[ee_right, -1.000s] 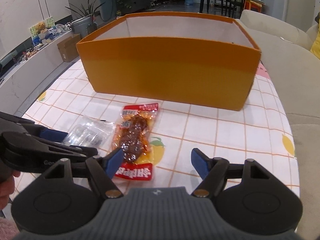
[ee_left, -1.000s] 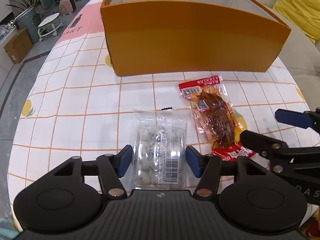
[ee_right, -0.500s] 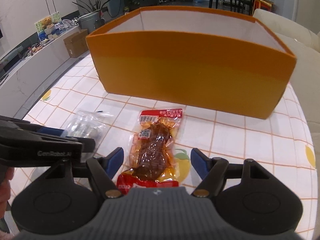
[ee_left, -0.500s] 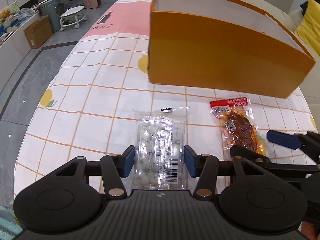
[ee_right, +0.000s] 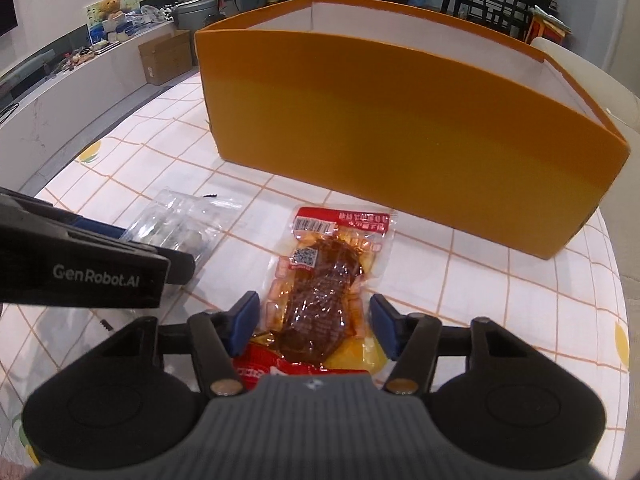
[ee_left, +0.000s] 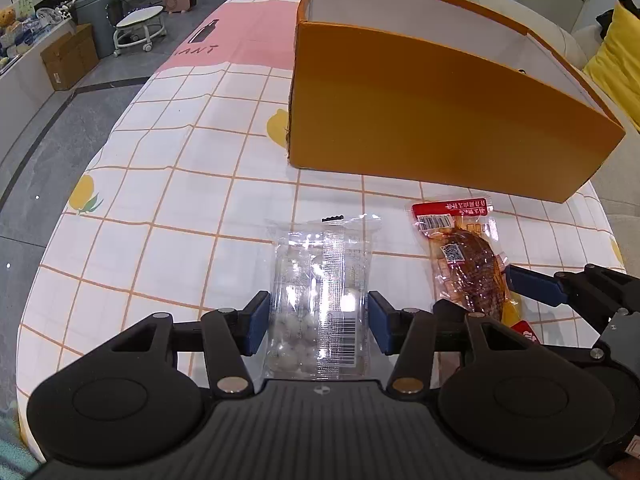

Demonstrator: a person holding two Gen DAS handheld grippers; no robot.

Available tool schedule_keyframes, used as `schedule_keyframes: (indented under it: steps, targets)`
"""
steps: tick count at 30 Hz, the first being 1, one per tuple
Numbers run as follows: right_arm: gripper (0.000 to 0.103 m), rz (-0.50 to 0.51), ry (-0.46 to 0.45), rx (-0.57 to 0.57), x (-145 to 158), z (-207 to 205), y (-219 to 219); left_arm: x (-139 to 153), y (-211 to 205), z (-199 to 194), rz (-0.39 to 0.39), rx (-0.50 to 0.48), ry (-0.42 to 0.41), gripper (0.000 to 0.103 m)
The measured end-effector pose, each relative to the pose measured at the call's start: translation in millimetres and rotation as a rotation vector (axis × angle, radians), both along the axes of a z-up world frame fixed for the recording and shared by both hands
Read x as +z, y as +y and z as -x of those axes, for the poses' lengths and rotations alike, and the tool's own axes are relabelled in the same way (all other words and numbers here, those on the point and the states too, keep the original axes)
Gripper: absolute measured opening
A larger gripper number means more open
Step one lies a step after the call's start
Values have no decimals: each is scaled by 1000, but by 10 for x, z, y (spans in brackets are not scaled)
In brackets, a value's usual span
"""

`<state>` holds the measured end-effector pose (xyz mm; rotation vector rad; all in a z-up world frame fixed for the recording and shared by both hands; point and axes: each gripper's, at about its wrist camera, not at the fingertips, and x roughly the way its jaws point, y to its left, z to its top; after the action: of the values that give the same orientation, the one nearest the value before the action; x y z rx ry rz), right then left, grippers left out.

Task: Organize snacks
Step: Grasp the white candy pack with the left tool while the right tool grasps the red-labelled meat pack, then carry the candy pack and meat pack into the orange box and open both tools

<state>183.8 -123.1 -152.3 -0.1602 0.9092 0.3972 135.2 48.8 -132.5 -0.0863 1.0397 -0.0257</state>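
A clear packet of white balls lies flat on the checked tablecloth. My left gripper is shut on it, a blue pad against each long side. To its right lies a red-topped packet of brown meat, also seen in the left wrist view. My right gripper straddles the meat packet's lower half. Its jaws are closing, with a thin gap still on each side. An open orange box with a white inside stands behind both packets. What it holds is hidden.
The orange box fills the far right of the table. The table's left edge drops to a grey floor with a white stool and a cardboard carton. A sofa with a yellow cushion lies to the right.
The left jaws have narrowed onto the clear packet. The right gripper has slid sideways until the meat packet sits centred between its jaws, which have come closer together.
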Motion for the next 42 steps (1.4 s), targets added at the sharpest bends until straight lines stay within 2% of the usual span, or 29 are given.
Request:
schedule_keyframes:
  steps: [9, 13, 20, 33, 42]
  targets:
    - [54, 7, 40, -3, 44, 66, -95, 25, -35, 22, -3, -12, 3, 59]
    - [54, -33, 73, -45, 89, 68, -219, 69, -76, 49, -7, -24, -8, 59]
    - [54, -64, 54, -87, 279, 132, -369, 174, -160, 112, -3, -46, -23, 59]
    - [54, -75, -71, -123, 837, 331, -604, 627, -327, 226, 15, -74, -110, 59]
    - [54, -116, -176, -168, 1272, 281, -846, 1064, -458, 23, 19, -103, -198, 59]
